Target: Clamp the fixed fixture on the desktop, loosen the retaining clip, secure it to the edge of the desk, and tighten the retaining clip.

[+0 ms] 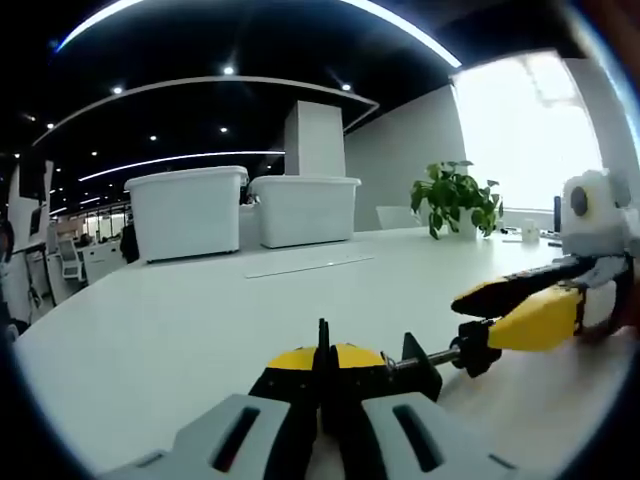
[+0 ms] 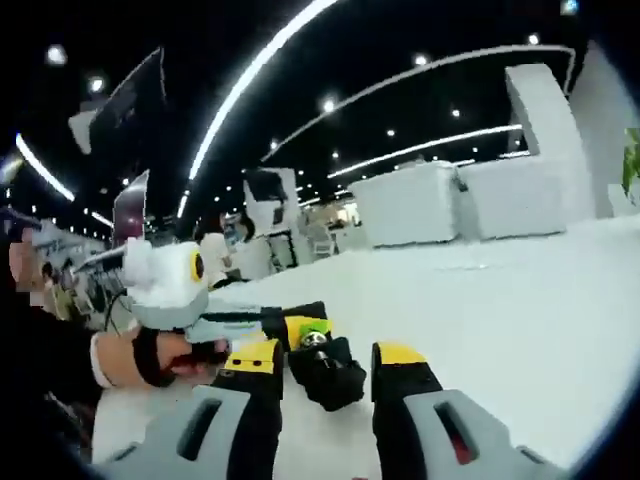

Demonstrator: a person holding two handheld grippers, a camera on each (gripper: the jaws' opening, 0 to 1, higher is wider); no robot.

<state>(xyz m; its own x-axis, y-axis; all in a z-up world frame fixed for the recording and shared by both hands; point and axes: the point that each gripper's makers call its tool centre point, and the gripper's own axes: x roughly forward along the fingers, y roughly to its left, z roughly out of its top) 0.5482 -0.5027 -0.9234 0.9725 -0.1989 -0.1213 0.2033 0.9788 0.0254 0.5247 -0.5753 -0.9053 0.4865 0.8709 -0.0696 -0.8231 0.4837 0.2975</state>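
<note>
- The white desk (image 1: 200, 320) spreads wide, with two white storage bins (image 1: 188, 212) and a potted plant (image 1: 456, 198) at its far side.
- The clamp fixture (image 1: 425, 362) lies on the desk near its edge: black and yellow body, a metal screw and a yellow handle (the handle points toward the right gripper).
- The left gripper (image 1: 322, 418) grips the clamp's yellow-topped body, jaws nearly together.
- The right gripper (image 2: 327, 415) has its jaws apart around the clamp's black knob (image 2: 330, 372); contact is unclear.
</note>
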